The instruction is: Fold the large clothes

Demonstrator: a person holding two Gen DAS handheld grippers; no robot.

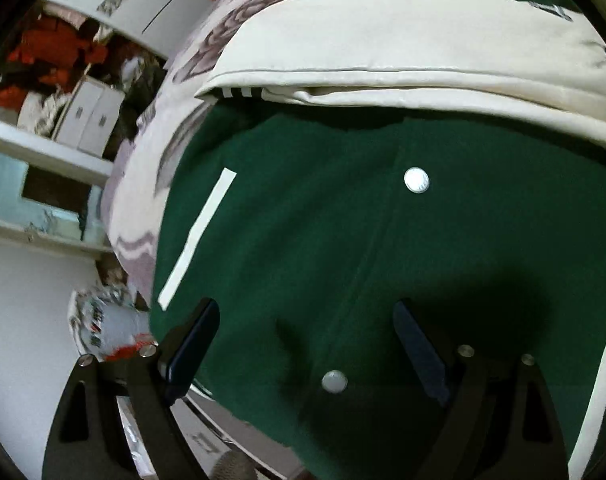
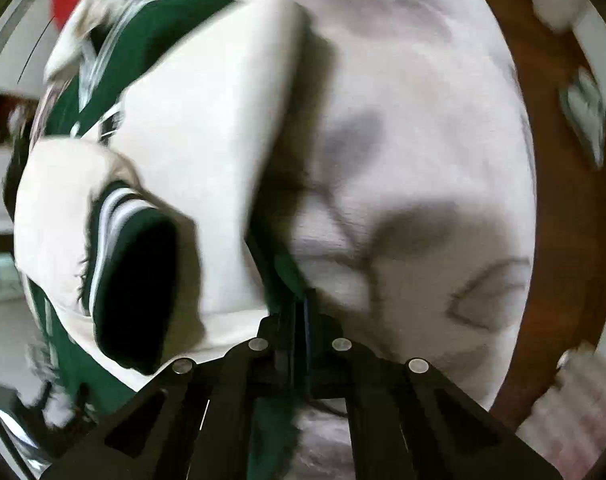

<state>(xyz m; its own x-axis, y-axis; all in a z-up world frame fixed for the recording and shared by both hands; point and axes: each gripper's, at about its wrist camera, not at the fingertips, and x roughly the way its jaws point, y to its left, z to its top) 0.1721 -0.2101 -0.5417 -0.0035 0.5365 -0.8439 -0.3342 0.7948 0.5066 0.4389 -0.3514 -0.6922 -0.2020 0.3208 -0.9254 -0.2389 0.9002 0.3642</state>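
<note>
A green varsity jacket (image 1: 311,232) with cream sleeves and silver snaps lies on a bed. A cream sleeve (image 1: 403,60) is folded across its chest. My left gripper (image 1: 303,320) is open, hovering just above the jacket's lower front, with a snap (image 1: 334,381) between its fingers. In the blurred right wrist view, my right gripper (image 2: 299,308) is shut on the jacket's green edge (image 2: 287,276), beside a cream sleeve (image 2: 207,152) with a striped green cuff (image 2: 131,240).
The jacket rests on a pale patterned bedspread (image 2: 403,160), also seen in the left wrist view (image 1: 143,184). White shelves (image 1: 47,148) with red clothes and boxes stand to the left. A brown wooden floor (image 2: 563,240) lies past the bed's right edge.
</note>
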